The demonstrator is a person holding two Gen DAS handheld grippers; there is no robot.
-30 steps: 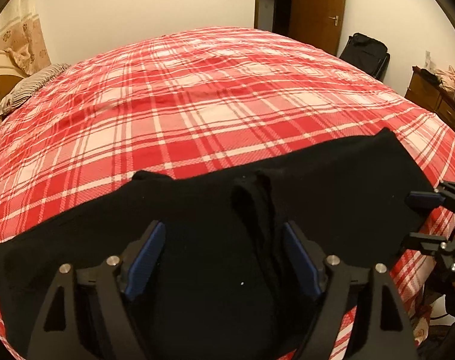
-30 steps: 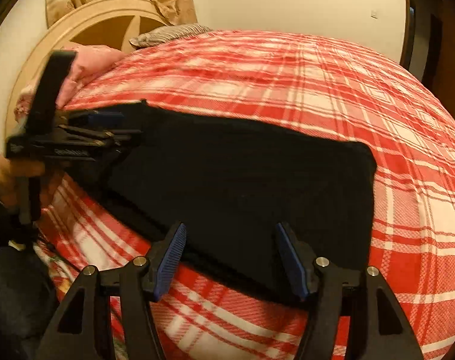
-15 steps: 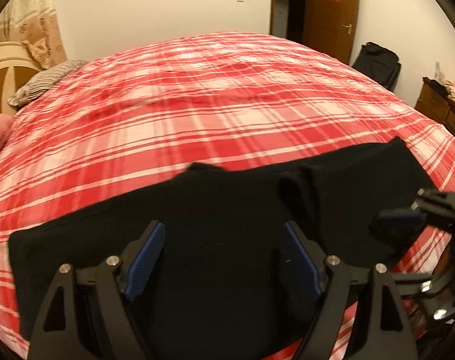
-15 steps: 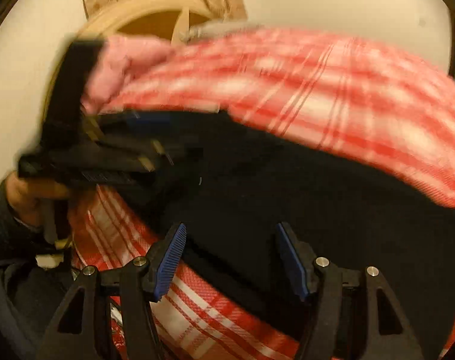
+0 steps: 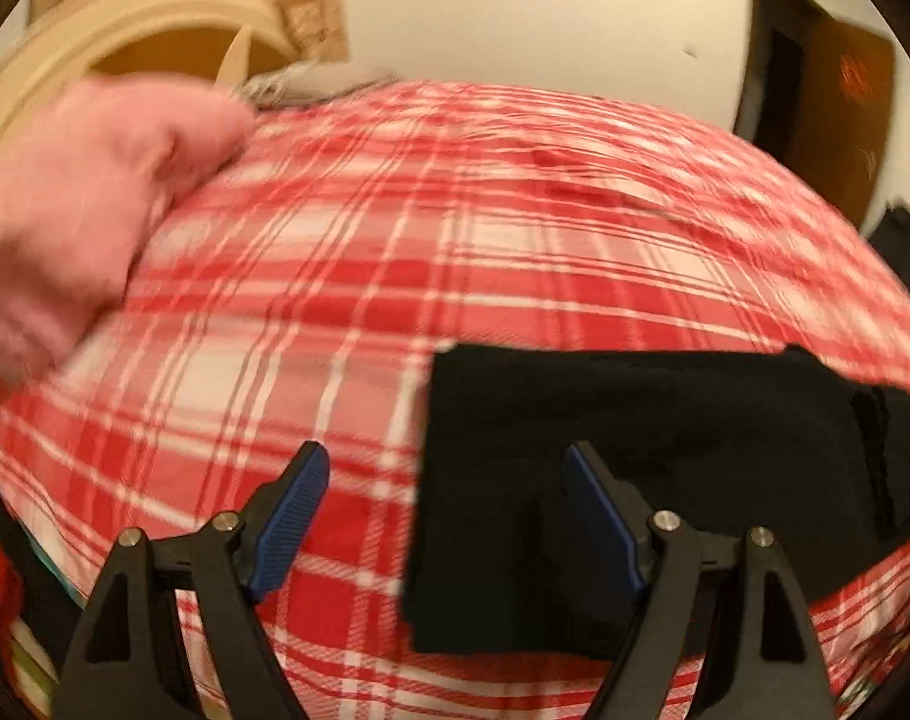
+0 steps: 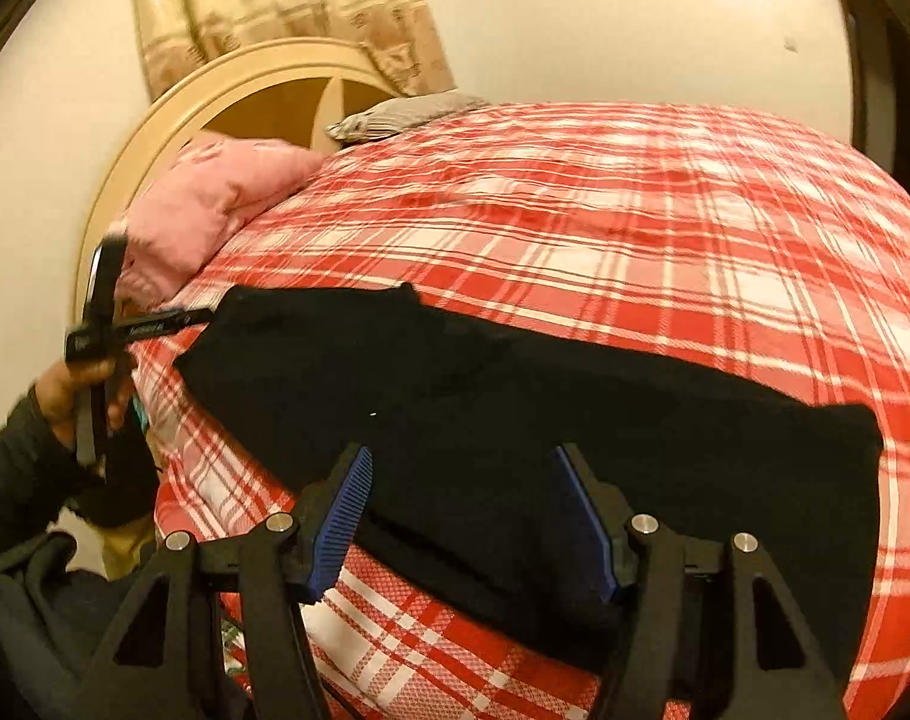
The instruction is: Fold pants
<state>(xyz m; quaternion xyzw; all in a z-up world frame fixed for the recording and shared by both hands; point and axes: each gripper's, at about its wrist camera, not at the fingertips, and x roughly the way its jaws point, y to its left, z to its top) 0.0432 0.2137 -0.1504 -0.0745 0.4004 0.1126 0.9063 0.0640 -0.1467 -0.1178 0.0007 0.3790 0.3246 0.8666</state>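
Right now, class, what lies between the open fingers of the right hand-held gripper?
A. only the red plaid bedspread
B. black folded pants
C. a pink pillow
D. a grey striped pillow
B: in the right wrist view the black folded pants fill the gap of the right hand-held gripper.

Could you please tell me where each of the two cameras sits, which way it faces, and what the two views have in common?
Left wrist: on the left gripper, looking down across the bed at the end of the black pants; only its own open fingers show.
Right wrist: on the right gripper, facing the headboard over the pants; a hand holding the left gripper shows.
Shared: pants, bed, pink pillow.
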